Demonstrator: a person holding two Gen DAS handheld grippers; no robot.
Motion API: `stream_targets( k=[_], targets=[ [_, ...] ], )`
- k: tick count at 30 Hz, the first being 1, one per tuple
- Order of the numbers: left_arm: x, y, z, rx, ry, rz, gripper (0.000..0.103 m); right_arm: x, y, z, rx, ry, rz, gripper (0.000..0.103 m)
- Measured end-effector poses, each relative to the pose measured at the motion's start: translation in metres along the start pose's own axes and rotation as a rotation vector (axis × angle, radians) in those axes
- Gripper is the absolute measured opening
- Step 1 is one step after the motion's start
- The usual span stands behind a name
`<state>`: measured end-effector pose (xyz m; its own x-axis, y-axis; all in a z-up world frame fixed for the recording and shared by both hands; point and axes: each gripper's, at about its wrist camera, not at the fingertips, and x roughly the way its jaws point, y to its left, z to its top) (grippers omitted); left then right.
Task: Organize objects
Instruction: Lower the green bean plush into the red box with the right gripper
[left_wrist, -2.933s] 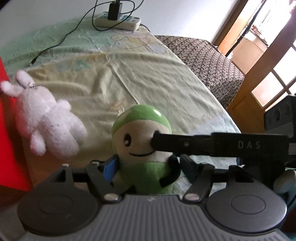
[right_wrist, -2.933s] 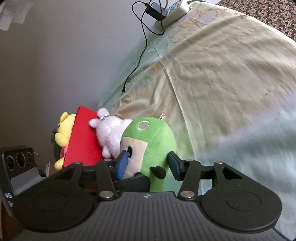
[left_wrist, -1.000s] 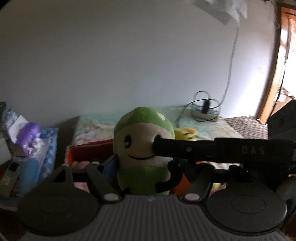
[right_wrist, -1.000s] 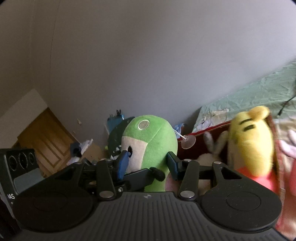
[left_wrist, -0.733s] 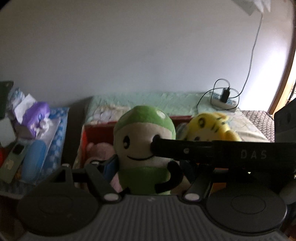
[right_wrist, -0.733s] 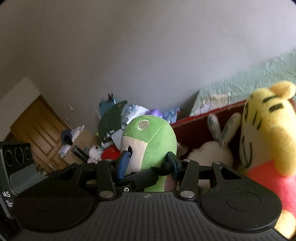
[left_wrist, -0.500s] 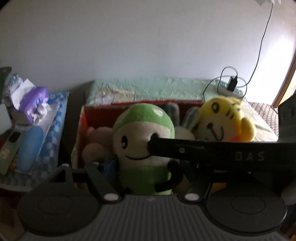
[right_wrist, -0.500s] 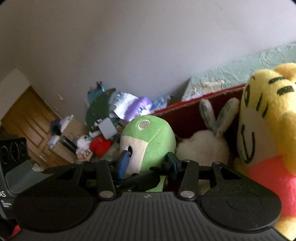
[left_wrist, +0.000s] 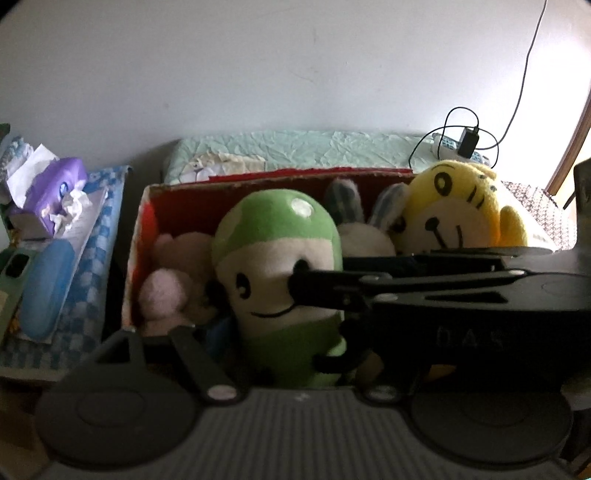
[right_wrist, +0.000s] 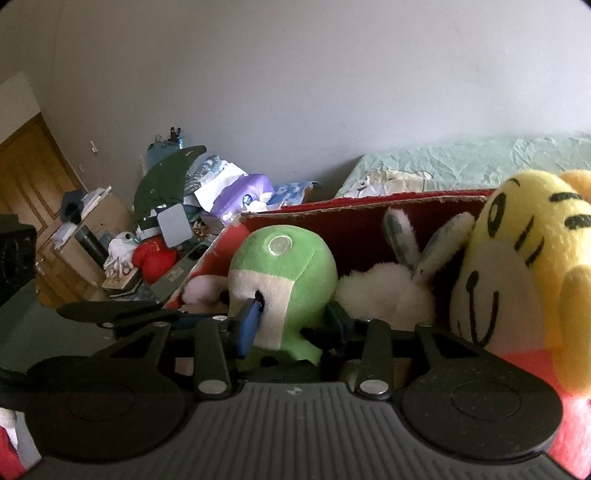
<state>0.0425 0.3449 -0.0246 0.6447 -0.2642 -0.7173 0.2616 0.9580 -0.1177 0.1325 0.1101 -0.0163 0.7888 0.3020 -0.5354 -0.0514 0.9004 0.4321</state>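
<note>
**Green plush lowered into the toy box**

Inside the red box (left_wrist: 177, 192), beside the bed, the green plush (left_wrist: 280, 258) now sits among a yellow tiger, a white rabbit and a pink toy, after being carried over from the bedsheet. The right gripper (right_wrist: 291, 325) is clenching on its head; the left gripper (left_wrist: 280, 332) is easing open around its body. Release looks imminent.

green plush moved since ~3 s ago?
Yes. The green plush was on the bedsheet beside the red box; now it sits low inside it, between the pink plush and white bunny.
</note>
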Motion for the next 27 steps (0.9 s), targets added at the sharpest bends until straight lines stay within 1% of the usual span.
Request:
stream_targets(
  k=[3, 4, 7, 11, 14, 16, 19, 21, 22, 23, 27],
  targets=[
    [-0.011, 0.000, -0.003, 0.015, -0.014, 0.003, 0.075, -0.003, -0.002, 0.000, 0.021, 0.040, 0.006, 0.040],
    [-0.015, -0.002, -0.004, 0.027, -0.019, 0.006, 0.073, -0.003, -0.002, 0.000, 0.019, 0.053, 0.011, 0.040],
    [-0.020, -0.006, -0.006, 0.050, -0.027, 0.019, 0.069, -0.001, -0.002, -0.001, 0.025, 0.052, 0.011, 0.040],
    [-0.016, -0.007, -0.002, 0.037, -0.021, 0.036, 0.067, 0.004, -0.006, -0.001, 0.091, 0.057, 0.033, 0.041],
    [-0.015, -0.008, -0.001, 0.022, -0.020, 0.038, 0.067, -0.004, -0.013, -0.002, 0.153, 0.069, 0.068, 0.042],
    [-0.015, -0.007, 0.000, 0.015, -0.019, 0.041, 0.067, -0.012, -0.013, -0.001, 0.163, 0.061, 0.083, 0.044],
    [-0.012, -0.003, 0.002, -0.006, -0.003, 0.051, 0.070, -0.025, -0.011, 0.001, 0.146, 0.015, 0.090, 0.044],
    [-0.008, -0.001, 0.003, -0.026, 0.017, 0.057, 0.070, -0.026, -0.012, 0.003, 0.142, -0.001, 0.080, 0.039],
    [-0.006, -0.001, 0.004, -0.032, 0.026, 0.061, 0.070, -0.024, -0.012, 0.003, 0.143, 0.001, 0.069, 0.032],
    [-0.004, -0.001, 0.004, -0.035, 0.030, 0.063, 0.070, -0.023, -0.012, 0.003, 0.149, 0.004, 0.067, 0.030],
    [-0.002, -0.004, 0.006, -0.029, 0.039, 0.077, 0.071, -0.017, -0.014, 0.002, 0.163, -0.006, 0.058, 0.030]
  ],
)
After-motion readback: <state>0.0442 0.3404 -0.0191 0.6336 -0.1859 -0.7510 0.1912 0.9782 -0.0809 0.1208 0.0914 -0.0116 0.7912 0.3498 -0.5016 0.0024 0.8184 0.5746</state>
